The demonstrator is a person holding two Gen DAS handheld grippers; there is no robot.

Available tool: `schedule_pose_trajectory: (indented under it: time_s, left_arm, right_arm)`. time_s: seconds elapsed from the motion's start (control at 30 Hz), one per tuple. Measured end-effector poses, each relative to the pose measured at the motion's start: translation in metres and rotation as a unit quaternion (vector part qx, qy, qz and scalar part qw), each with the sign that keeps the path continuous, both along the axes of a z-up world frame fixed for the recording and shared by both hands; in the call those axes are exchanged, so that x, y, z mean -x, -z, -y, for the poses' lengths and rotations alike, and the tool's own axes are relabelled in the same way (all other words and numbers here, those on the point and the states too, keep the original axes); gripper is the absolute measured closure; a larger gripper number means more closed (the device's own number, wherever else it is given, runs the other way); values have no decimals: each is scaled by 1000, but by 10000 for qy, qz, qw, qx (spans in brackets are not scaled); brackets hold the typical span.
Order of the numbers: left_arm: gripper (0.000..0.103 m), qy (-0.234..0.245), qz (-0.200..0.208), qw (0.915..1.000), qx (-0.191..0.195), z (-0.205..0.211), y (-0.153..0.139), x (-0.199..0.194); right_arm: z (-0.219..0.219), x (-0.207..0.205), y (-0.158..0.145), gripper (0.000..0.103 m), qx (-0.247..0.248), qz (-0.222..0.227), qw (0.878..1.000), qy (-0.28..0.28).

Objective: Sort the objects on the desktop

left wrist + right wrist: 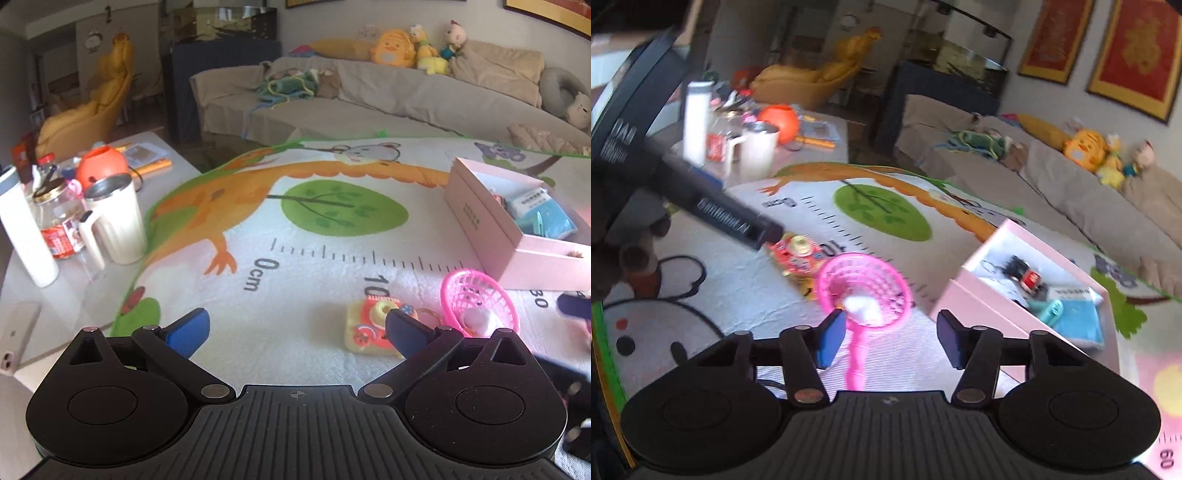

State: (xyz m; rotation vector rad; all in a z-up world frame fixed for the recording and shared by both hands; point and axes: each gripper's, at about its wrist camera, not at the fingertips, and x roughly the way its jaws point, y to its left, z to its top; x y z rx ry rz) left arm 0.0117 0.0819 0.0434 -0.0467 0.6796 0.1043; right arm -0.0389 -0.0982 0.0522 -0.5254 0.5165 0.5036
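Hanging open over the mat, the right tool point(891, 339) has the pink net's point(862, 284) handle between its fingers; the left tool point(295, 328) is open too.

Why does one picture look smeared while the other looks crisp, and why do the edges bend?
Right wrist view: motion blur smears the pink net, the pink box and the room. Left wrist view: mostly sharp, the mat's ruler readable, a pink haze at its right edge. Both: fisheye lenses curve the sofa and walls.

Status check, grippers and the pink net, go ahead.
Left gripper open, empty. Right gripper open, straddling handle of pink toy net, not gripping. Pink box open beside it. Toy camera lies close by.
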Motion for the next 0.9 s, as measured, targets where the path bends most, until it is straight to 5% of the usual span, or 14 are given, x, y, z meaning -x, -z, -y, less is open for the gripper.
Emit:
schedule_pose_trajectory:
  time_s: [0.17, 0.23, 0.37, 0.47, 0.5, 0.57, 0.67, 0.77, 0.9]
  left_arm:
    - [0, -178, 240, 9995, -36, -11, -16, 14]
    - [0, -236, 287, 9993, 19, -16, -19, 17]
    - [0, -306, 294, 9990, 117, -20, -19, 18]
    - [0, -229, 205, 9994, 168, -19, -14, 15]
    - [0, -195, 166, 9995, 170, -17, -11, 15]
    - [0, -149, 97, 9997, 154, -13, -6, 14]
    - [0, -45, 30, 9999, 104, -5, -1, 13]
    - [0, 208, -36, 9997, 156, 9, 0, 11]
    - [0, 1046, -174, 9930, 524, 48, -4, 9]
  right_arm:
    - [-49, 2, 32, 85, 870, 539, 9943, -291]
    - [-53, -6, 29, 97, 784, 432, 9958, -170]
    - [-19, -29, -15, 98, -802, -531, 9949, 289]
    - [41, -62, -32, 98, -2459, -1738, 9502, 803]
    - [67, -73, -27, 96, -2943, -2095, 9257, 1122]
    - [100, -78, -20, 91, -3327, -2165, 9041, 1580]
    - [133, -60, -15, 84, -3171, -1756, 9075, 2125]
    - [156, -45, -15, 65, -3201, -1575, 9069, 2242]
    - [165, -29, -16, 44, -2598, -716, 9263, 2635]
